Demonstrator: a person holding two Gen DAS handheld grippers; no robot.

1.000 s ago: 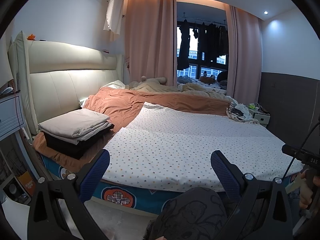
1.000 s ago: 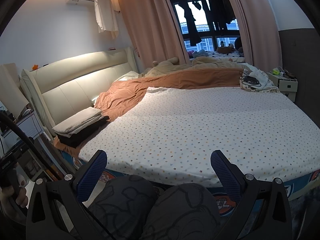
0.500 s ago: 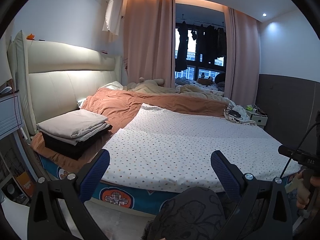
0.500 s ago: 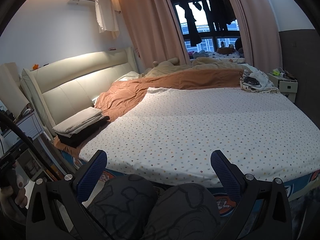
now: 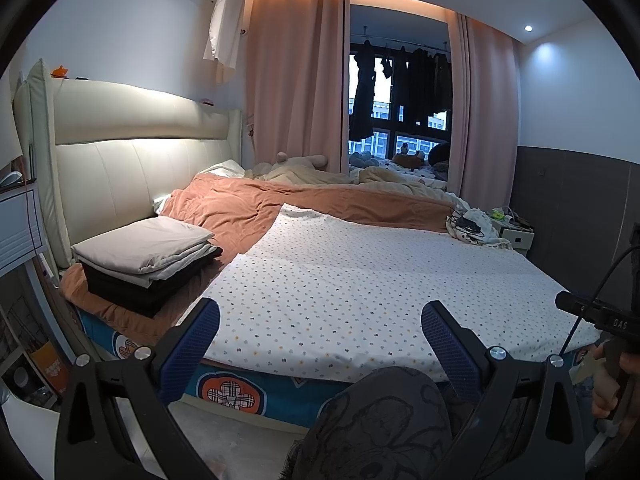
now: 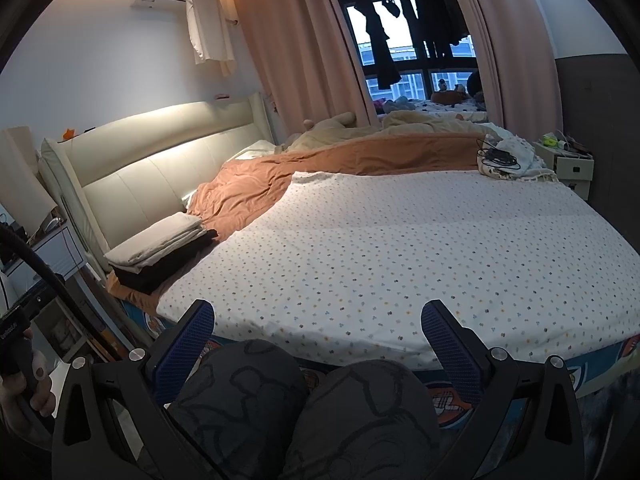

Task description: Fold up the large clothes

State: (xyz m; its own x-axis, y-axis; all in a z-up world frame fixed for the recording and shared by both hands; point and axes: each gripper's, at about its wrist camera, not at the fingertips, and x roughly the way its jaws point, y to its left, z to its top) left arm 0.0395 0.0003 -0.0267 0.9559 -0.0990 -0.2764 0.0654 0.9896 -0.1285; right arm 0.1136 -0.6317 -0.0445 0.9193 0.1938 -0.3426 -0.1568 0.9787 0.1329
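A white sheet with small coloured dots [image 5: 368,276] [image 6: 400,252] lies spread flat over the bed. My left gripper [image 5: 320,332] hangs open just short of the bed's near edge, nothing between its blue pads. My right gripper [image 6: 318,330] is open too, above the person's knees [image 6: 304,408] and short of the sheet's near hem. At the bed's left corner sits a stack of folded cloth [image 5: 148,256] [image 6: 160,248], beige on black. The right gripper's body [image 5: 600,318] shows at the right edge of the left wrist view, held by a hand.
A rust-orange duvet [image 5: 256,208] is bunched along the headboard [image 5: 120,160] side and far edge. A bundle with black cables [image 6: 508,158] lies at the far right corner, beside a white nightstand [image 6: 572,166]. A shelf unit [image 5: 20,240] stands left of the bed.
Both views have shifted very slightly; the left wrist view tilted up a little. The grippers stay open and the sheet has not moved.
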